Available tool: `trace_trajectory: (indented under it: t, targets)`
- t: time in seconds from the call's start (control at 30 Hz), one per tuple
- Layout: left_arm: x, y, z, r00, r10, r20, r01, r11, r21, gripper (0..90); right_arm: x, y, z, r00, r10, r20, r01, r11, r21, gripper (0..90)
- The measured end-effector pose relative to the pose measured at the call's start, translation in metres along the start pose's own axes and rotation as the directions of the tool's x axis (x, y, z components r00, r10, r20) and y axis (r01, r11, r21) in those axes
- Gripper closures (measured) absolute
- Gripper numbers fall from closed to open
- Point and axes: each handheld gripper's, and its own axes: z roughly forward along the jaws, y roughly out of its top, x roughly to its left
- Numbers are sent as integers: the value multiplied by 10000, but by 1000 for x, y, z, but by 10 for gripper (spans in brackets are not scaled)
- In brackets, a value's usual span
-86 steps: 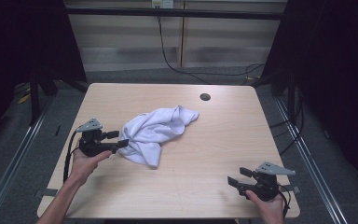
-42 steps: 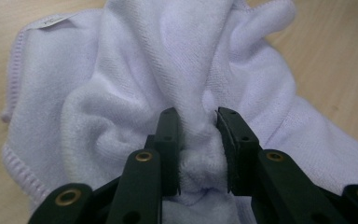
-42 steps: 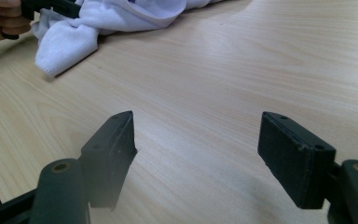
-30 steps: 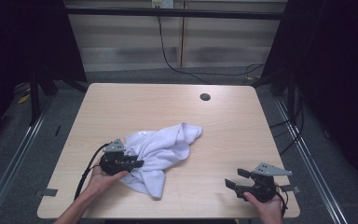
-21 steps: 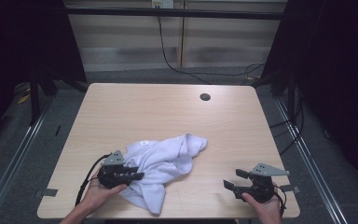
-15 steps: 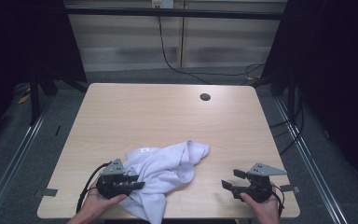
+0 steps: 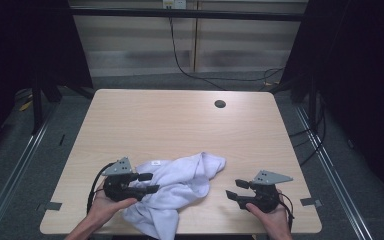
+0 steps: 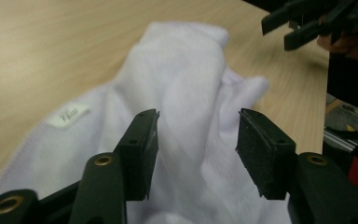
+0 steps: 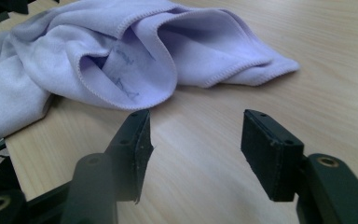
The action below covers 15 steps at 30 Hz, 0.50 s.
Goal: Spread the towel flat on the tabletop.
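Towel (image 7: 180, 185) spills past the table edge, freed by opening left gripper (image 7: 147, 183); right gripper (image 7: 235, 189) closing, empty.

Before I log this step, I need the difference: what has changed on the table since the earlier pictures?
The left gripper dragged the white cloth from mid-table to the near edge, and its jaws have just been opening, with cloth between them but unpinched. The right gripper shifted slightly toward the cloth, its jaws closing partway on nothing. The table and its hole stayed put.

The crumpled white terry cloth (image 7: 177, 187) was dragged from the table's middle to its near edge. The left gripper (image 7: 147, 183) released it, jaws just opened. The right gripper (image 7: 236, 189) edged nearer, jaws narrowing on nothing.
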Motion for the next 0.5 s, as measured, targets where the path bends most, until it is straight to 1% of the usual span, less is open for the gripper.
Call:
trace_trajectory:
  t: [0.03, 0.07, 0.1, 0.13, 0.2, 0.23, 0.27, 0.3, 0.37, 0.47, 0.5]
  targets:
    - [3, 4, 3, 10000, 37, -36, -37, 10000, 53, 517, 1, 3, 3, 10000, -59, -79, 60, 10000, 29, 456]
    - [5, 7, 6, 10000, 84, 13, -84, 9999, 100, 539, 2, 5, 6, 9998, -142, -119, 143, 9999, 32, 463]
    - [8, 8, 10, 9999, 115, -68, -115, 9999, 104, 558, 3, 8, 9, 9996, -215, -159, 215, 9998, 14, 480]
    - [11, 7, 16, 9998, 141, -155, -137, 9995, 282, 579, 5, 12, 12, 9993, -283, -243, 284, 9996, 3, 487]
    - [16, 4, 25, 9999, -15, -149, 21, 9990, 446, 597, 8, 19, 19, 9984, -451, -346, 450, 9990, -29, 509]
    - [18, 1, 30, 9998, -22, -196, 33, 9984, 570, 612, 9, 22, 22, 9978, -503, -443, 502, 9987, -49, 518]
    - [18, -1, 33, 9996, -53, -287, 72, 9978, 655, 617, 10, 25, 25, 9972, -557, -497, 555, 9984, -61, 523]
    - [18, -4, 35, 9996, -120, -236, 138, 9971, 743, 628, 11, 29, 29, 9967, -649, -493, 648, 9979, -26, 534]
    - [17, -7, 38, 9996, 36, -291, -7, 9950, 997, 653, 12, 34, 36, 9954, -782, -554, 783, 9969, 3, 540]
    - [16, -13, 39, 9997, -144, -218, 166, 9943, 1052, 658, 11, 41, 49, 9942, -815, -703, 822, 9966, 71, 542]
    - [15, -15, 39, 9997, -141, -203, 163, 9934, 1133, 659, 10, 43, 54, 9936, -818, -780, 825, 9966, 64, 541]
